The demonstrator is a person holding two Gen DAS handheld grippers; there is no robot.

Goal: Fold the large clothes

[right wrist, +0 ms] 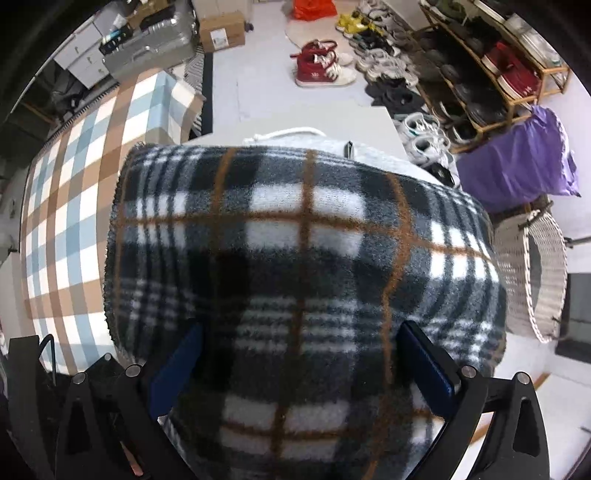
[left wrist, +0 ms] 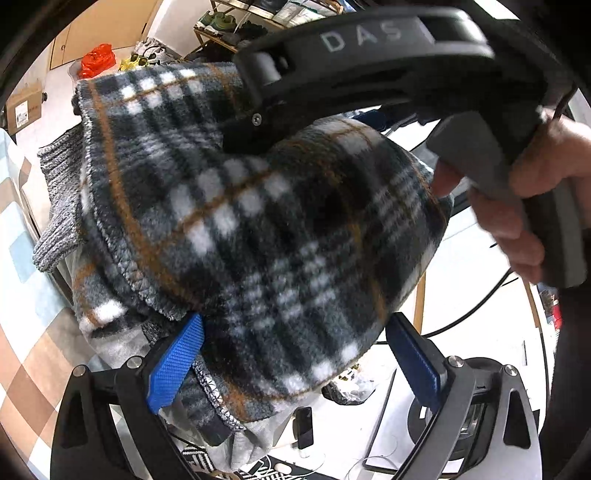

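Left wrist view: left claw (left wrist: 295, 354) spread wide, blue ribbed pads (left wrist: 177, 363) set well apart, with the thick fleece garment in grey, black and white plaid crossed by thin orange lines (left wrist: 258, 229) bunched between them and draped forward over the pads. Hard to tell whether the pads press the cloth or merely flank it. Stitched hem of the fleece visible along the lower left edge, lying over a grey ribbed knit piece (left wrist: 55, 221) and a pale grey cloth underneath.

Above the fleece, the right claw (left wrist: 243, 144) — black body, tips buried in the plaid fabric, so grip not readable from here. Pale raised letters "D A S" legible on its curved black housing, the rest cut off. Right hand (left wrist: 524, 206) wrapped around the grey handle.

Right wrist view: same plaid fleece (right wrist: 303, 280) filling the middle, bulging up between the dark blue pads (right wrist: 424, 373), which stand wide apart on either side of the fabric. Beyond it, a light grey garment with a white drawcord (right wrist: 288, 134) on the white worktop (right wrist: 314, 118).

Further back — checked blue, tan and white rug (right wrist: 81, 192), red high-top sneakers (right wrist: 317, 68), wooden shoe rack (right wrist: 480, 74), purple bag (right wrist: 517, 166), white wicker basket (right wrist: 535, 277), cardboard box with an unreadable label (right wrist: 221, 29).
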